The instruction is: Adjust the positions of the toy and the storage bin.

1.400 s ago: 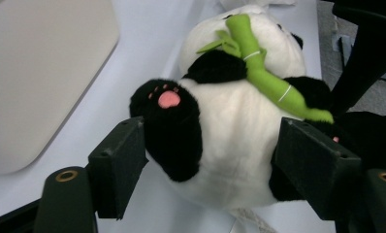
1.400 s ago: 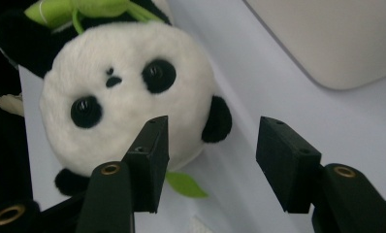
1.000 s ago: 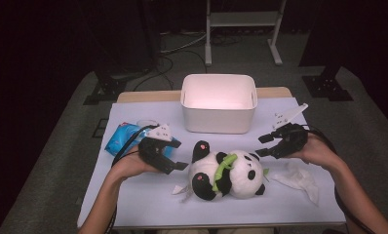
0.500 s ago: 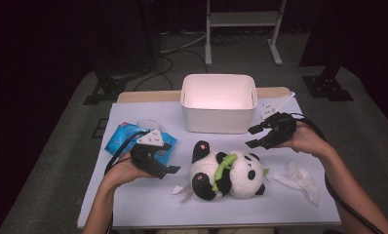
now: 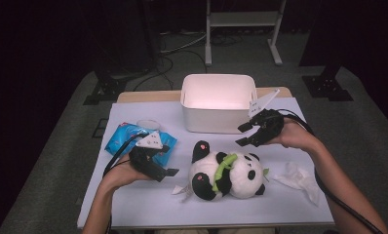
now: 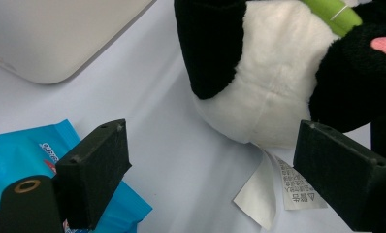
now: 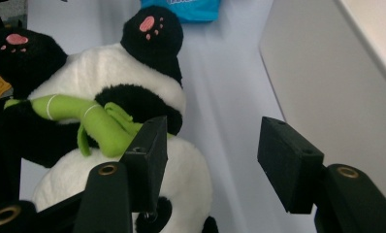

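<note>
Black-and-white plush makes up the panda toy [image 5: 227, 170], which is seen lying on its back near the front middle of the pale worktop [image 5: 133, 200], its pink-padded feet turned toward the left gripper. A green bamboo stalk [image 5: 222, 168] is held across its chest. A white sewn-in label [image 6: 273, 194] is seen trailing from its underside onto the worktop in the left gripper view.

Just left of the toy, the left gripper [image 5: 170, 171] is held low over the worktop, its jaws spread wide apart and gripping nothing; in its own view the toy's white belly and the label lie between and beyond the two black jaws. Under and behind this gripper a blue snack packet [image 5: 128, 139] is laid flat, with a small clear round lid [image 5: 148, 125] beside its far edge.

Above the toy's head end, the right gripper [image 5: 244, 134] is held in the air, its jaws also parted and empty, pointed toward the toy. In the right gripper view [image 7: 210, 160] the toy's body and the bamboo are seen past the left-hand jaw, and the wall of the white bin [image 5: 219, 105] is seen past the other.

The bin stands at the back middle of the worktop. A crumpled white tissue [image 5: 299, 178] lies to the right of the toy, near the person's right forearm.
</note>
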Motion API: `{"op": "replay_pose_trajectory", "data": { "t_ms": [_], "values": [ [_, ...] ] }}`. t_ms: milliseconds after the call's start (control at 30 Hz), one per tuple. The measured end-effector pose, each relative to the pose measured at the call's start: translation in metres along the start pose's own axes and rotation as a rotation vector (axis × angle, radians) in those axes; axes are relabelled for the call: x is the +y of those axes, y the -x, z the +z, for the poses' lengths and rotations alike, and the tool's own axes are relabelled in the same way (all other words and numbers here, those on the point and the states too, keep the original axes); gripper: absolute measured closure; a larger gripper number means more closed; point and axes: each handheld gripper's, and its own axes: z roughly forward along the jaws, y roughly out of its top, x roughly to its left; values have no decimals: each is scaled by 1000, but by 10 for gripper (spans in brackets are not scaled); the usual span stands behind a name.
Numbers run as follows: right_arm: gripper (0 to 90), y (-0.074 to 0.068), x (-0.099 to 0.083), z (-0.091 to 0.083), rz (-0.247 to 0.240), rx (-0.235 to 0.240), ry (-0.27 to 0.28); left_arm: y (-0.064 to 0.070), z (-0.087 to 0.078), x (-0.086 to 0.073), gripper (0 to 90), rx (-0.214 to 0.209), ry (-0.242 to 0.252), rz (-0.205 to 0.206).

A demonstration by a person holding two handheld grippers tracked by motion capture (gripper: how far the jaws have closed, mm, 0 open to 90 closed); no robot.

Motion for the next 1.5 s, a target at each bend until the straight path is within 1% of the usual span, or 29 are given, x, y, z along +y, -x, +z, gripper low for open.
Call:
{"op": "replay_pose_trajectory", "data": {
  "t_ms": [167,333,400,533,567,600,700,800,867,967,1000,1067,1167,1267,1333,1400,1433,1500],
  "values": [
    [433,2,11,0,-16,1,-2,1,0,-1,121,-1,3,-1],
    [433,7,22,3,-31,5,-4,-1,2,-4,118,-4,-4,-6],
    [433,10,25,4,-35,6,-11,-1,2,-5,118,-4,-7,-12],
    [433,16,35,6,-45,11,-21,-2,-1,-7,117,2,-6,-8],
    [433,18,37,6,-55,10,-25,-2,-2,-8,115,4,-6,-10],
    [433,20,40,7,-54,13,-25,-3,-3,-8,114,6,-7,-4],
    [439,23,48,7,-68,13,-35,-4,-4,-8,111,7,-3,-11],
    [445,26,55,7,-81,18,-52,-5,-4,-9,110,11,-12,-7],
    [445,30,61,8,-84,21,-47,-6,-4,-10,109,7,-5,-14],
    [454,36,67,10,-93,22,-60,-6,-5,-10,109,3,-4,-14],
    [456,38,68,11,-90,22,-66,-6,-5,-11,109,5,-4,-18],
    [461,43,72,14,-102,19,-79,-7,-6,-12,108,10,-8,-19],
    [464,49,77,19,-107,16,-96,-9,-8,-13,108,15,-1,-32],
    [465,56,82,24,-107,15,-106,-9,-10,-14,108,18,3,-36],
    [465,61,84,28,-125,6,-119,-10,-10,-14,108,24,-3,-32],
    [471,65,85,31,-123,3,-123,-10,-10,-15,108,20,-1,-37],
    [472,66,86,32,-112,3,-122,-10,-10,-16,108,20,-1,-37],
    [482,69,87,34,-118,0,-120,-11,-10,-16,108,20,-3,-40]
  ]
}}
